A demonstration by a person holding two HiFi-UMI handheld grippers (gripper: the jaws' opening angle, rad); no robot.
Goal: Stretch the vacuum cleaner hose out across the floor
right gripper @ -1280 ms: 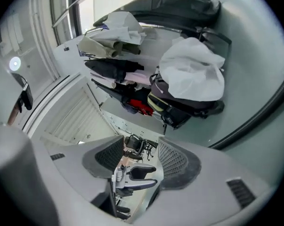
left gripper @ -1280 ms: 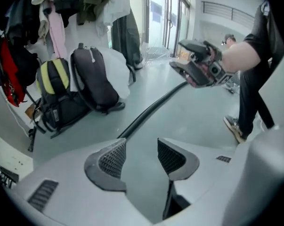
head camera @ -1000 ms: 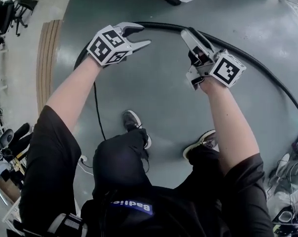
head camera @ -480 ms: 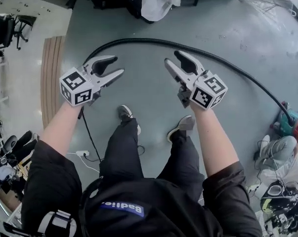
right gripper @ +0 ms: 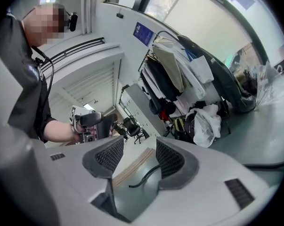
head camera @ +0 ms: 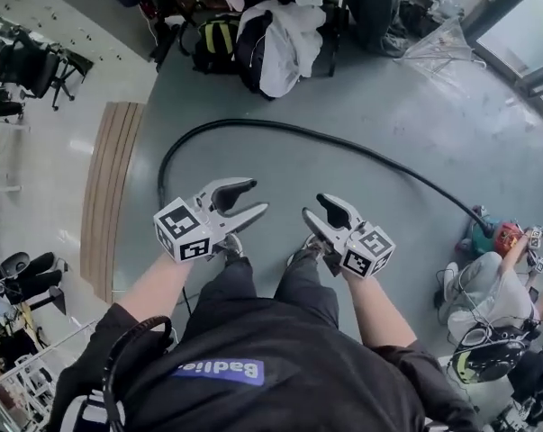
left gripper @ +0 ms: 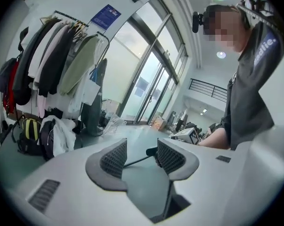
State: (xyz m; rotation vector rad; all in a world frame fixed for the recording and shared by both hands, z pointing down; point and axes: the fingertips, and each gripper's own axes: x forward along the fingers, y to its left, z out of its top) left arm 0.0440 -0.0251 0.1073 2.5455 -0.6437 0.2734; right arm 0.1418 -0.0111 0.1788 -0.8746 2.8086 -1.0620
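Note:
The black vacuum hose (head camera: 343, 142) lies on the grey floor in a long arc, from a curled end at the left (head camera: 163, 174) to the teal and red vacuum cleaner (head camera: 489, 232) at the right. My left gripper (head camera: 256, 196) and right gripper (head camera: 318, 208) hang side by side well above the floor, close to my body and short of the hose. Both are open with nothing between the jaws. In the left gripper view a far stretch of hose (left gripper: 137, 160) shows between the fingers (left gripper: 114, 158). In the right gripper view the curled hose end (right gripper: 146, 175) shows past the fingers (right gripper: 170, 158).
A clothes rack with bags and a white garment (head camera: 276, 34) stands at the back. A wooden strip (head camera: 109, 196) runs along the left, with office chairs (head camera: 28, 61) beyond it. Cables and gear (head camera: 487, 331) clutter the right. My shoes are under the grippers.
The head view has pulled back and up, so the whole hose arc now shows. Both grippers, earlier right at the hose, have come back toward my body, still open.

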